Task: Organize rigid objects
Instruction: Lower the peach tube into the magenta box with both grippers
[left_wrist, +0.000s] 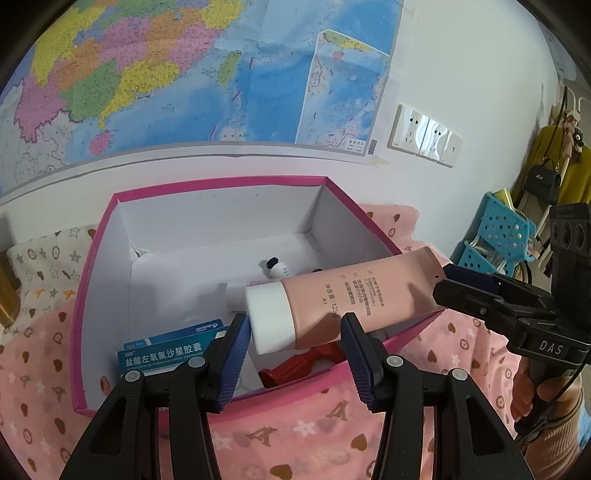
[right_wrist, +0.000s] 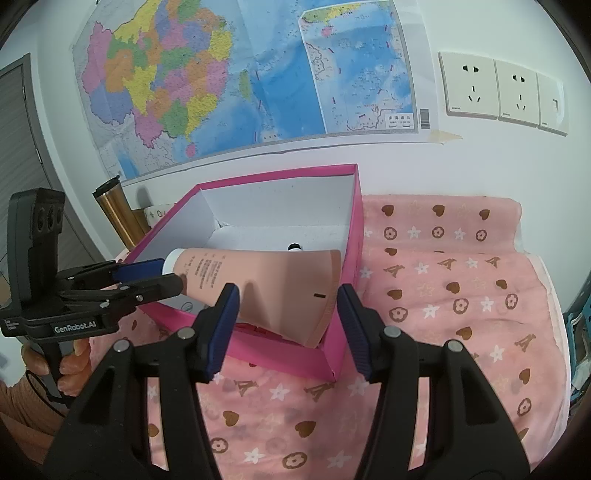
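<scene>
Left wrist view, tube: a long salmon-pink plastic tube with a white cap (left_wrist: 343, 304) hangs over the open pink cardboard box with white inside (left_wrist: 218, 221), its cap end between the jaws of the left gripper (left_wrist: 295, 338), which appear to press on the cap.
Left wrist view, other end: the right gripper (left_wrist: 448, 286) at 3 o'clock meets the tube's flat tail; its grip is unclear here.
Left wrist view, box contents: a blue-and-white medicine carton (left_wrist: 166, 347) at 8 o'clock, a red plastic piece (left_wrist: 295, 363) below the tube, a small white bottle with a black cap (left_wrist: 277, 267) behind.
Right wrist view, jaws: the right gripper's jaws flank the flat tail; contact looks likely but I cannot tell.
Right wrist view, surroundings: pink patterned cloth (right_wrist: 443, 295) covers the bench; a gold metal flask (right_wrist: 114, 210) stands at 10 o'clock.
Risk: if one side lets go early, the tube may swing and catch the box's near wall or strike the carton.
</scene>
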